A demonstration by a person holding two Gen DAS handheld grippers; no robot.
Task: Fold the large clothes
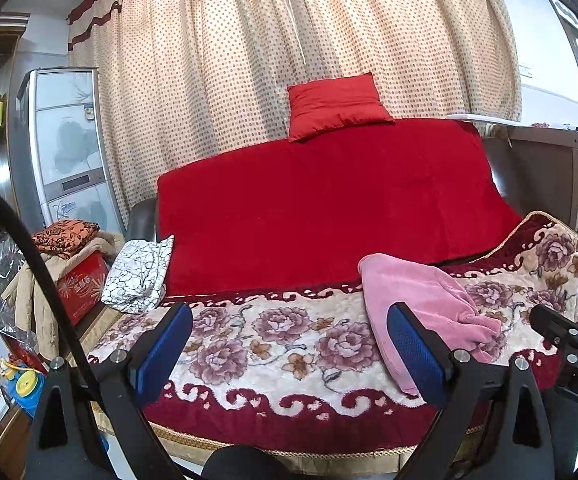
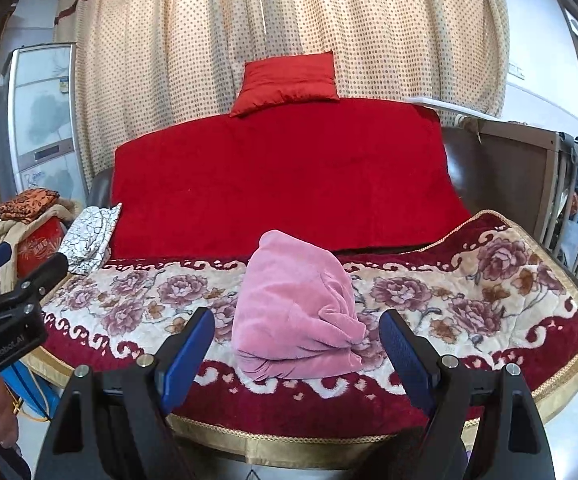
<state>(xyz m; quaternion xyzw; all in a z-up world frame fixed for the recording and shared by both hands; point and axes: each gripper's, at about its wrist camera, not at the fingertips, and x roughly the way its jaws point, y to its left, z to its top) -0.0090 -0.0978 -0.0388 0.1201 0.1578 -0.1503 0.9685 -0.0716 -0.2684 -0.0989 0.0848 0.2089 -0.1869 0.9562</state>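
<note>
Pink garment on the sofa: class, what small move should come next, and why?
Probably lower the right gripper onto the pink garment. It lies bunched on the floral blanket, directly ahead of the open, empty jaws; the left gripper is also open, off to its side.

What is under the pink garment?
The pink garment lies on the floral blanket, which shows all around it. The part beneath it is covered, so anything else there cannot be seen.

Pink garment (image 2: pixel 295 320), floral blanket (image 2: pixel 469 292)
</note>
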